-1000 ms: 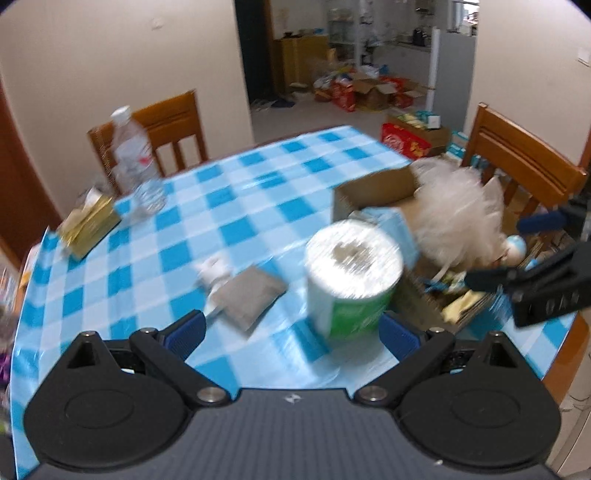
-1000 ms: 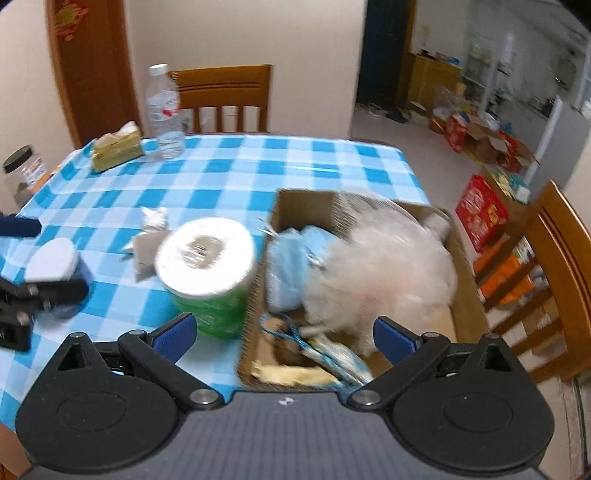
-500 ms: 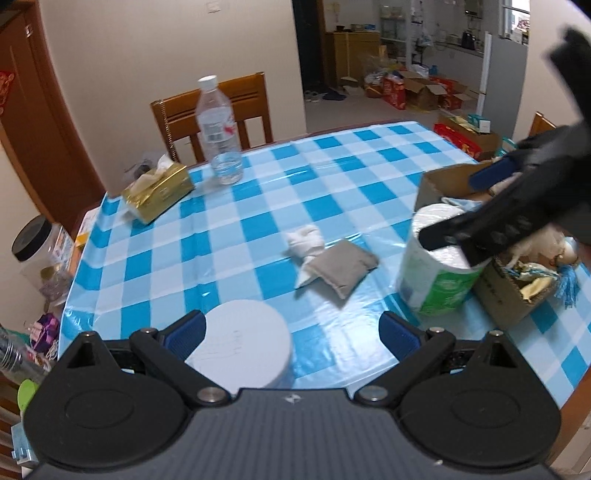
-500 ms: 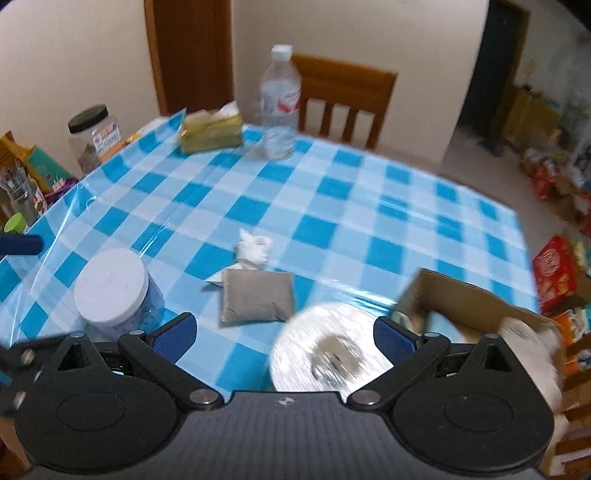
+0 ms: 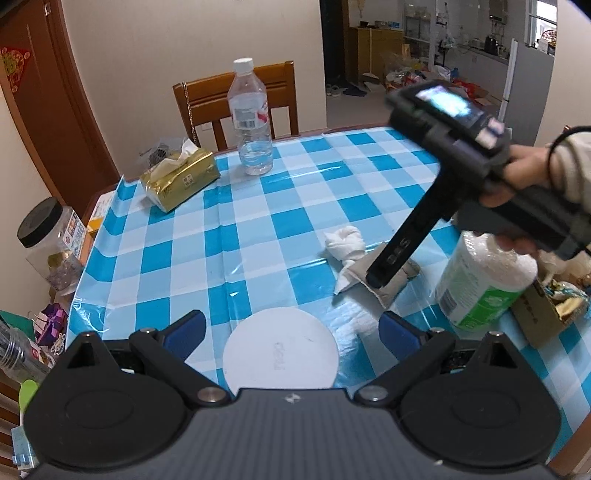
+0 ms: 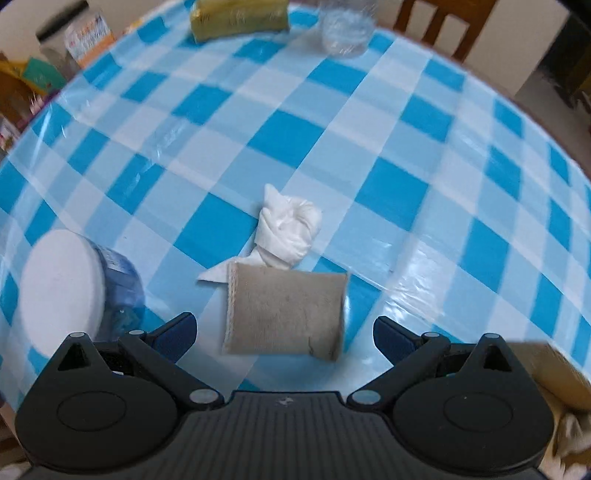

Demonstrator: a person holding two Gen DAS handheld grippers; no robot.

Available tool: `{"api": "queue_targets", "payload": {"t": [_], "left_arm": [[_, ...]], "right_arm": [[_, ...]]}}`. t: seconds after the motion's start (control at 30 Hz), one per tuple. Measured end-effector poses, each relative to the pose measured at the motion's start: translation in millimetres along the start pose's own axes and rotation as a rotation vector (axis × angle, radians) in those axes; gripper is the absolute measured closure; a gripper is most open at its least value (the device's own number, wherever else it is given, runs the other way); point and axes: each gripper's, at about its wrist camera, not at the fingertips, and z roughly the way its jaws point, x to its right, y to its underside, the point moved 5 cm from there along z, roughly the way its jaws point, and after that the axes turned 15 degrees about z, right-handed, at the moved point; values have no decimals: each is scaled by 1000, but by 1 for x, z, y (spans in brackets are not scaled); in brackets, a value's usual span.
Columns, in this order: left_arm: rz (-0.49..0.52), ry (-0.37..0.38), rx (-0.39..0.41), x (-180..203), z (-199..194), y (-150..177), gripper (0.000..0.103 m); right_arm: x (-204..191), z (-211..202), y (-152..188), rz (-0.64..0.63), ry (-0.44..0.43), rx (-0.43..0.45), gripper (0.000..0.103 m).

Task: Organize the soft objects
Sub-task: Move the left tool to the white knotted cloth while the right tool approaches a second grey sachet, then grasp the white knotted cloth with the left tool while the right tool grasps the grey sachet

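On the blue-and-white checked tablecloth [image 6: 295, 133], the right gripper [image 6: 282, 334] hangs spread wide and empty, its 2 blue fingertips [image 6: 173, 332] flanking 1 flat grey fabric pouch [image 6: 286, 312]. 1 knotted white cloth [image 6: 288, 232] touches the pouch's far edge. The left gripper [image 5: 291, 334], equally splayed, brackets 1 white-lidded blue jar [image 5: 280, 356] left of the pouch; 1 green-wrapped paper roll [image 5: 480, 288] stands right.

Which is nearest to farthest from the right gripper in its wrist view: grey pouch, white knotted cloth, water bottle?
From the right gripper:
1. Grey pouch, right between the open jaws.
2. White knotted cloth, just beyond the pouch, touching its far edge.
3. Water bottle, at the table's far side.
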Motion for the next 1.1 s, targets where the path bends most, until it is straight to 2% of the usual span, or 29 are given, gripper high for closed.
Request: {"api": "queue_targets", "payload": {"t": [0.17,0.3,0.4,0.6,0.8,1.1], "left_arm": [[-9,3,-24,-5,14,-2,3],[-8,4,-39,-7,23,-5,3],[-4,12,-42,-7,29,-7,3],[20,27,-38,-4,35,-13,3],[37,37,-29,0,37,-17,3],[53,39,-35,1,42,-19,3]], "right_arm": [[-4,29,-10,-57,39,-58,0],[5,40,-11,-74,89,-85,0],[17,45,-10,-67,94,-111,0],[27,46,-16,-91,115,-127,0],[36,44,-27,-89,171,-93,0],[42,51,-31,-73,118,-153,0]]}}
